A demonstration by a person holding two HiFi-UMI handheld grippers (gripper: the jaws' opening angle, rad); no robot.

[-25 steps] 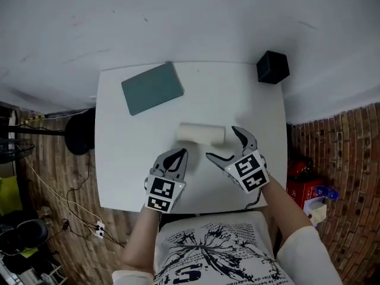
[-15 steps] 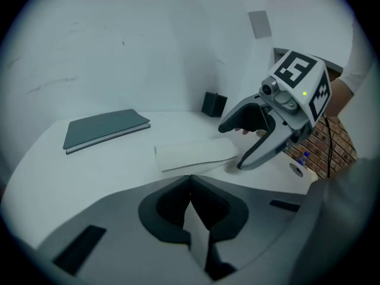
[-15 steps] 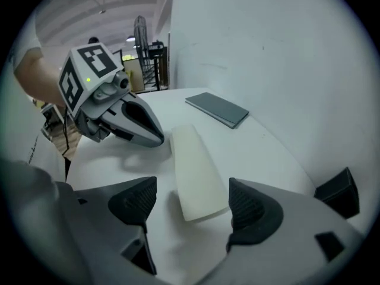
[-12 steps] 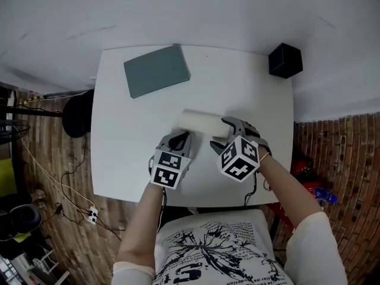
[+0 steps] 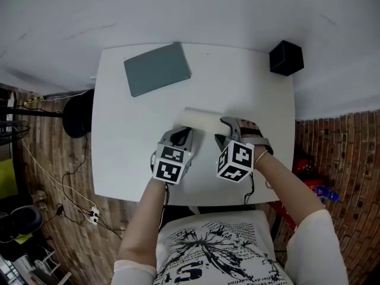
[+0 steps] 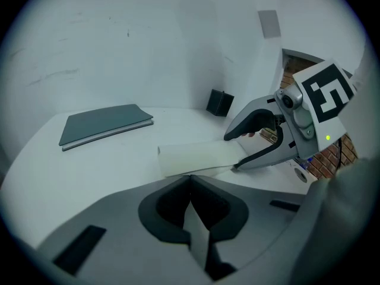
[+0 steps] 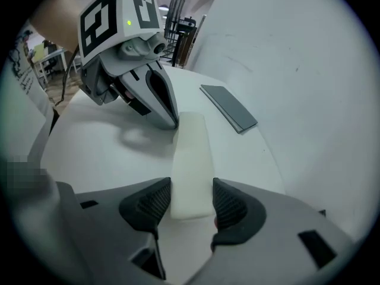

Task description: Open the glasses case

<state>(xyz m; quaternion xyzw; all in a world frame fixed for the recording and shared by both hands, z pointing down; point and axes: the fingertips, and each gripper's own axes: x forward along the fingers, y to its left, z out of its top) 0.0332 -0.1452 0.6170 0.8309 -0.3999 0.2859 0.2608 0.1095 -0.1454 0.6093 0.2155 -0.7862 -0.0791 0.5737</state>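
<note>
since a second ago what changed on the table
Both grippers came down to the glasses case. The right gripper rolled and its jaws have just been closing on the case's right end, now gripping it; the left gripper, jaws together, sank to its left end. Case, grey book and black box stayed put.

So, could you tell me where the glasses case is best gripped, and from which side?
Its right end, across the narrow width, coming steeply from above. The case is long and lies flat on the table, so only its width fits between jaws. The right gripper has just been closing there, its jaws on both long sides.
</note>
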